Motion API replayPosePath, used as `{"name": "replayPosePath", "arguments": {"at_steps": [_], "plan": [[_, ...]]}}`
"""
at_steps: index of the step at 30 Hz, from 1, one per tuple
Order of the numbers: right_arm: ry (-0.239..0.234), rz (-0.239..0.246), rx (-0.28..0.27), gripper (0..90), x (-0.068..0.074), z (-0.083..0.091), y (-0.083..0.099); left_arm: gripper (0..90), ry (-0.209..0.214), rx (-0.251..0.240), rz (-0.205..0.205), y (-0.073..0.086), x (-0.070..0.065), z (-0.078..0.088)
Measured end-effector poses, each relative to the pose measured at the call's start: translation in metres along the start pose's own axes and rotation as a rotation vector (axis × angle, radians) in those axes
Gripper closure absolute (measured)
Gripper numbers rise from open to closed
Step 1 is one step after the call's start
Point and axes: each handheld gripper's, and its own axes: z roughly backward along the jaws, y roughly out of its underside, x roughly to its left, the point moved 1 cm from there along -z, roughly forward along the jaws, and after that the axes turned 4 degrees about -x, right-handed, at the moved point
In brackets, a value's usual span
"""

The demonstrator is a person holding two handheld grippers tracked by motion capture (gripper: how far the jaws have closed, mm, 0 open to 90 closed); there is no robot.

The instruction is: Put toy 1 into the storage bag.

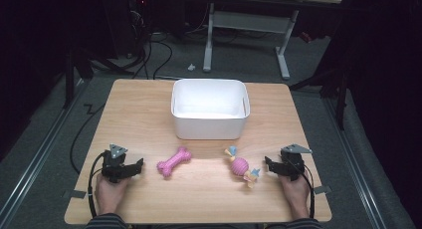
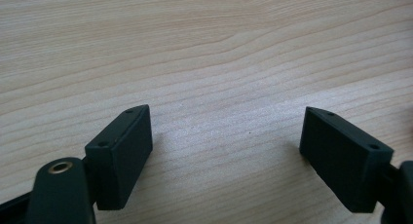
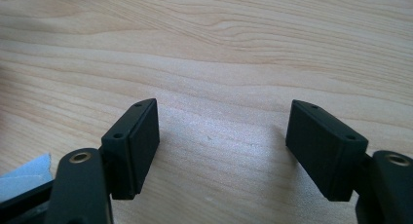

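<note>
- Toys lie in front of the white bin (image 1: 210, 120), both untouched: a pink bone (image 1: 174, 162) toward its left, a pink ball toy (image 1: 241, 167) with tufted ends toward its right.
- Left gripper (image 1: 132, 169) rests left of the bone, jaws spread over bare table (image 1: 149, 104); right gripper (image 1: 271, 165) just right of the ball toy, jaws likewise spread, empty.
- Bone looks light and rubbery; its narrow waist seems the surest hold.
- Ball toy looks soft, and may roll; pinch the ball itself, not the limp tufts.

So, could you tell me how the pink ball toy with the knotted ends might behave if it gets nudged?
The ball toy looks round and ribbed, so it may roll a little. Its knotted ends would probably stop it quickly, and they look soft, so likely floppy.
</note>
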Motion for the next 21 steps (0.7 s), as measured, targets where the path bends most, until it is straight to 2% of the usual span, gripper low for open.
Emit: {"name": "replayPosePath", "arguments": {"at_steps": [12,21], "plan": [[0.0,-0.001,0.0,28.4,-0.0001,0.0,0.0,17.4,-0.011,0.007,0.007,0.0001,0.0,-0.0001],[-0.002,-0.001,0.0,28.4,-0.0001,-0.0001,0.0,15.3,0.005,0.008,-0.004,0.0006,0.0006,0.0003]]}}
